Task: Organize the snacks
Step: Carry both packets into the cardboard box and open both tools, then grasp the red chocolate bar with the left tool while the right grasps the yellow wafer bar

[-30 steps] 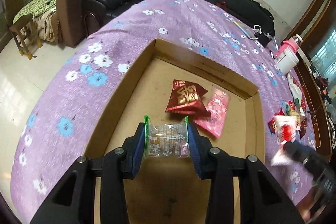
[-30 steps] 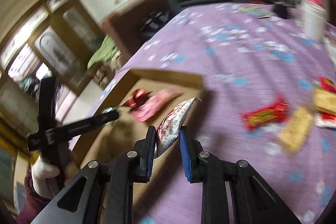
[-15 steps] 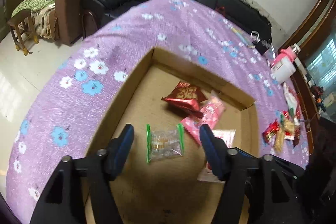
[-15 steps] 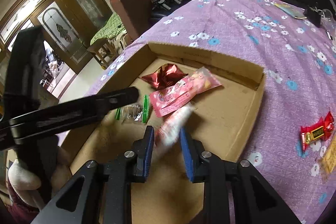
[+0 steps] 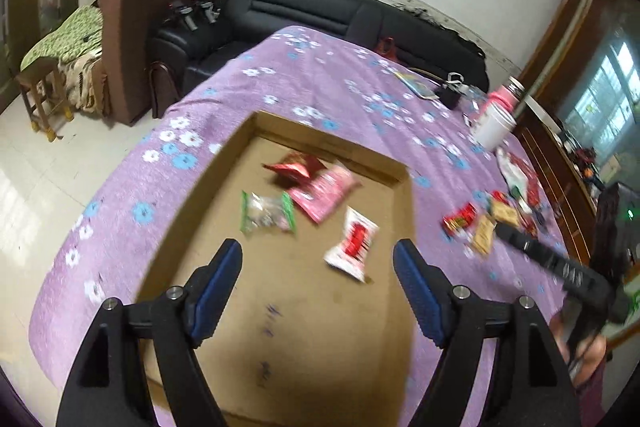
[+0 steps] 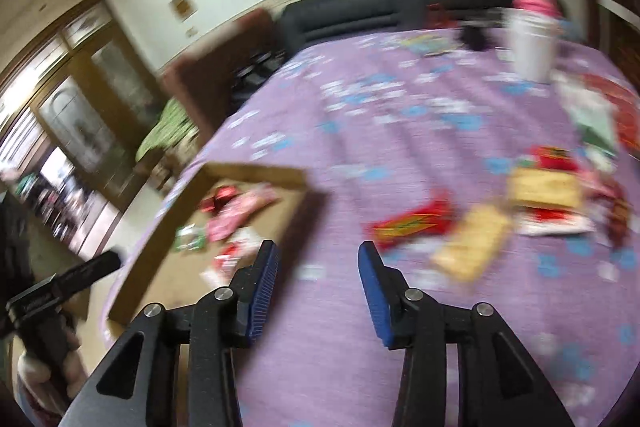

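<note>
Jaws just opened, empty, over purple floral tablecloth (image 5: pixel 304 75); black sofa (image 5: pixel 320 15) behind

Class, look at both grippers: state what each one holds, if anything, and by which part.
Nothing is held. The left gripper and the right gripper are both open, with jaws that have just been opening and nothing between them.
</note>
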